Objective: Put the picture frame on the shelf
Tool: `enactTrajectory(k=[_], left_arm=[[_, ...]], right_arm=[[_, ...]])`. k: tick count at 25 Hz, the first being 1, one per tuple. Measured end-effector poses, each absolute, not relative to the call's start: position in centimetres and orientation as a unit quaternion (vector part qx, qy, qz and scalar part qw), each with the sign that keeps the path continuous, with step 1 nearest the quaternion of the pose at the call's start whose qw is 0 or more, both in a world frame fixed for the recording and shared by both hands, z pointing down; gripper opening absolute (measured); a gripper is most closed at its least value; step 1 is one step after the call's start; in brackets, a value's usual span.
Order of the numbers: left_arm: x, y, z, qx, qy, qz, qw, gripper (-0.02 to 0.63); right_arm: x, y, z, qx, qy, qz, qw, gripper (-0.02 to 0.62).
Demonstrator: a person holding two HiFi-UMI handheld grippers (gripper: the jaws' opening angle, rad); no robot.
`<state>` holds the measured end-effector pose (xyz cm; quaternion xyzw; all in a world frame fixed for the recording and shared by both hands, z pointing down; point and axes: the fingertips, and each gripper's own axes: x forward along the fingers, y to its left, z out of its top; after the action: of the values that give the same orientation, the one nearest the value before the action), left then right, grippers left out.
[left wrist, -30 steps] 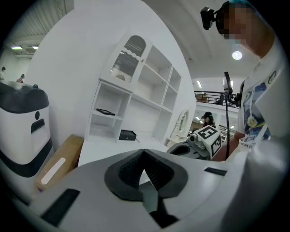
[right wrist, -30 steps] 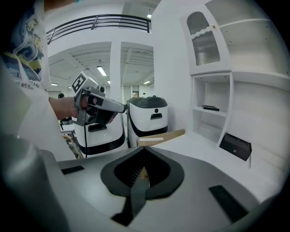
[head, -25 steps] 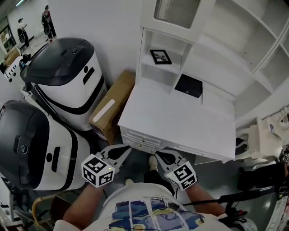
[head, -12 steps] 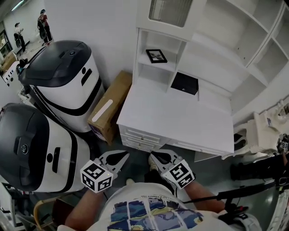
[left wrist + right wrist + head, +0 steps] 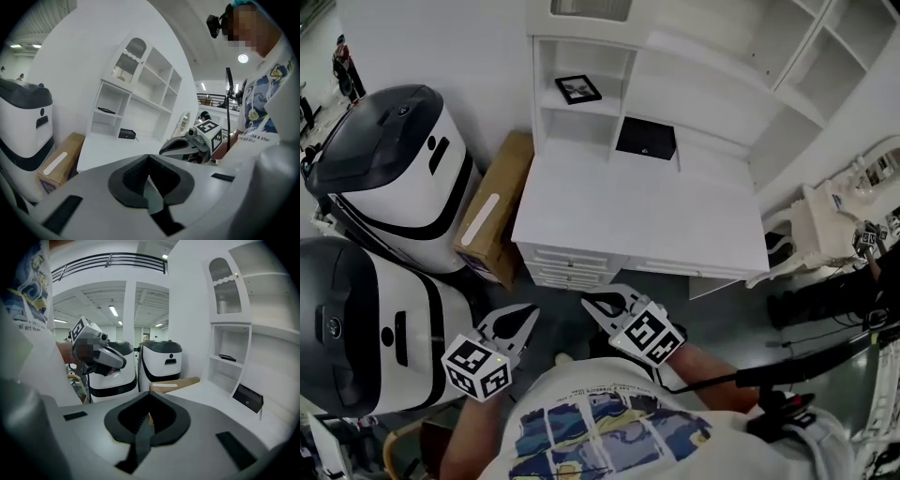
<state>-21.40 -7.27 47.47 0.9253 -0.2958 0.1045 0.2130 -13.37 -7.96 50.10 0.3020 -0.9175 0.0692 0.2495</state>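
Observation:
A small black picture frame (image 5: 578, 89) lies on a shelf in the left cubby of the white hutch (image 5: 581, 56); it also shows in the left gripper view (image 5: 107, 110) and the right gripper view (image 5: 227, 357). A flat black box (image 5: 646, 138) rests at the back of the white desk (image 5: 637, 216). My left gripper (image 5: 531, 311) and right gripper (image 5: 588, 301) hang low in front of the desk's drawers, close to my body. Both are shut with nothing between the jaws. From the left gripper (image 5: 149, 155) I see the right one; from the right gripper (image 5: 151, 393) I see the left one.
Two large white-and-black machines (image 5: 389, 159) (image 5: 356, 319) stand at the left, with a cardboard box (image 5: 492, 220) between them and the desk. A white ornate stand (image 5: 825, 220) and black cables (image 5: 806, 361) are at the right. A person (image 5: 342, 64) stands far off.
The head view has swung so the desk and hutch sit further left and higher. Both grippers stay shut and low; the right one has drifted left toward the drawers.

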Motion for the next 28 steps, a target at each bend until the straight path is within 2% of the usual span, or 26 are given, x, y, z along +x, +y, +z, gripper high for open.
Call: enactTrajectory(k=[28], left_arm=[[-19.7,-7.1,48.4,0.925,-0.282,0.123,0.222,0.014]], right_arm=[[-12.3,-7.8,50.7,0.307,-0.915,0.080,0.249,0.025]])
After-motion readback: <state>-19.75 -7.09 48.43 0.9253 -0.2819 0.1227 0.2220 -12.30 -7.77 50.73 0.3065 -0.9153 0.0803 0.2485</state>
